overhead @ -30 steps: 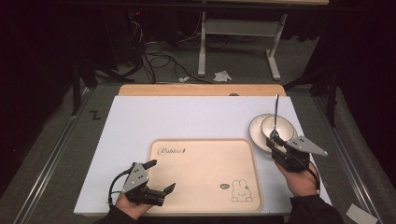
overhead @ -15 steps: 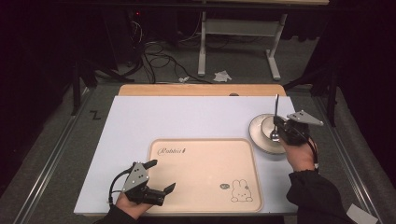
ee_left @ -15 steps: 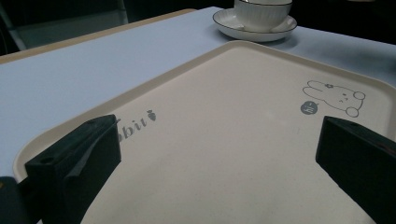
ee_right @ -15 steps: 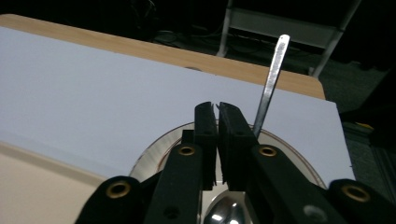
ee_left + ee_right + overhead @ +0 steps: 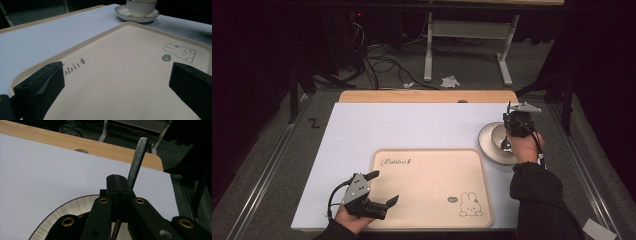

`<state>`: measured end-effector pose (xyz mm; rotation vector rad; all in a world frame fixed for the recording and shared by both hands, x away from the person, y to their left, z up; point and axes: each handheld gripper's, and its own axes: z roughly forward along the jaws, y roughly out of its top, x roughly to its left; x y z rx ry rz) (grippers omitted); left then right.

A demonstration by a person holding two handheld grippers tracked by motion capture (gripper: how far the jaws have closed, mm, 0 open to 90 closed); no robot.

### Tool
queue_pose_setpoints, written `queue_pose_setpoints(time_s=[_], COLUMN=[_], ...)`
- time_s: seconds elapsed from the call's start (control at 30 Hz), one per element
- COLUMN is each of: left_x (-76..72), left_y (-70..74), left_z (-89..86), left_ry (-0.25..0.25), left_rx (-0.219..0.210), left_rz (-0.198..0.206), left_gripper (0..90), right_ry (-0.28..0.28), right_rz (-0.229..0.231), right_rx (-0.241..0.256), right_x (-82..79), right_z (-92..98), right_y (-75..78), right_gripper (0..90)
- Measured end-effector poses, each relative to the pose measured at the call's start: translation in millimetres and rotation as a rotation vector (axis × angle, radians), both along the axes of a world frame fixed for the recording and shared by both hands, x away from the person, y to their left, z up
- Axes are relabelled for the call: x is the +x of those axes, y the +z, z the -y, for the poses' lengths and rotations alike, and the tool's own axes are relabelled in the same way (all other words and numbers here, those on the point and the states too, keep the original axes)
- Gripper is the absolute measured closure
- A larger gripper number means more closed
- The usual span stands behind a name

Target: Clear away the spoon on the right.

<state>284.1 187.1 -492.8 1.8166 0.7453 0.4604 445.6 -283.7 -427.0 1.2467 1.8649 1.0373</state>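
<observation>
A beige tray (image 5: pixel 432 180) with a rabbit drawing lies at the near middle of the white table top. My left gripper (image 5: pixel 387 187) hovers open over the tray's near left corner, and the tray (image 5: pixel 120 70) spreads between its jaws (image 5: pixel 116 75). A white cup (image 5: pixel 141 7) stands on a saucer (image 5: pixel 125 13) beyond the tray. At the right, my right gripper (image 5: pixel 508 119) sits above that saucer (image 5: pixel 488 142), shut on a metal spoon handle (image 5: pixel 509 106). The handle (image 5: pixel 137 157) sticks up past the closed jaws (image 5: pixel 117 180), with the saucer's rim (image 5: pixel 72 212) below them. The spoon's bowl is hidden.
The white table cover (image 5: pixel 412 125) lies on a wooden table top whose far edge (image 5: pixel 427 96) shows. Behind the table are cables (image 5: pixel 377 55) on the floor and a metal stand (image 5: pixel 462 35). A dark post (image 5: pixel 567 100) stands off the table's right side.
My right gripper has moved away from the person with the spoon, from the saucer's near side to above the cup. The left gripper has stayed in place.
</observation>
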Motion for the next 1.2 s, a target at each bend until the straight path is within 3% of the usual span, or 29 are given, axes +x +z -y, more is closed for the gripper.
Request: queue_pose_setpoints(time_s=[0.1, 0.23, 0.27, 0.33, 0.37, 0.53, 0.63, 0.73, 0.97, 1.2], left_x=[0.3, 0.6, 0.5, 0.6, 0.8, 1.9, 2.1, 1.1, 1.1, 0.8], left_y=[-0.1, -0.2, -0.3, -0.4, -0.5, -0.7, -0.8, -0.4, -0.1, 0.4], left_z=[-1.4, -2.2, -2.0, -1.8, -1.5, -4.0, -4.5, -3.6, -5.4, -5.7], left_ry=[0.000, 0.002, 0.000, -0.003, -0.002, 0.004, 0.005, 0.002, 0.007, 0.008], left_rx=[-0.002, -0.009, -0.009, -0.006, -0.005, -0.011, -0.013, -0.008, -0.014, -0.012], left_rz=[-0.002, -0.004, -0.004, -0.004, -0.003, -0.006, -0.007, -0.003, -0.004, -0.003], left_gripper=[0.7, 0.8, 0.8, 0.8, 0.8, 0.9, 0.9, 1.0, 1.1, 1.2], right_ry=[-0.020, -0.043, -0.070, -0.079, -0.093, -0.111, -0.117, -0.117, -0.153, -0.182], right_rz=[-0.023, -0.038, -0.047, -0.054, -0.063, -0.083, -0.096, -0.119, -0.140, -0.152], right_rx=[-0.032, -0.034, -0.049, -0.056, -0.070, -0.113, -0.114, -0.170, -0.167, -0.166], right_x=[15.9, 29.6, 41.3, 45.1, 56.0, 68.5, 71.7, 74.9, 78.1, 71.4], right_z=[-0.7, -2.2, -3.4, -3.9, -4.0, -8.0, -9.7, -13.5, -4.9, 12.8], right_y=[-1.6, -3.2, -4.0, -4.4, -6.5, -9.6, -10.4, -12.9, -13.8, -9.8], right_gripper=[90.0, 90.0, 90.0, 90.0, 90.0, 90.0, 90.0, 90.0, 90.0, 90.0])
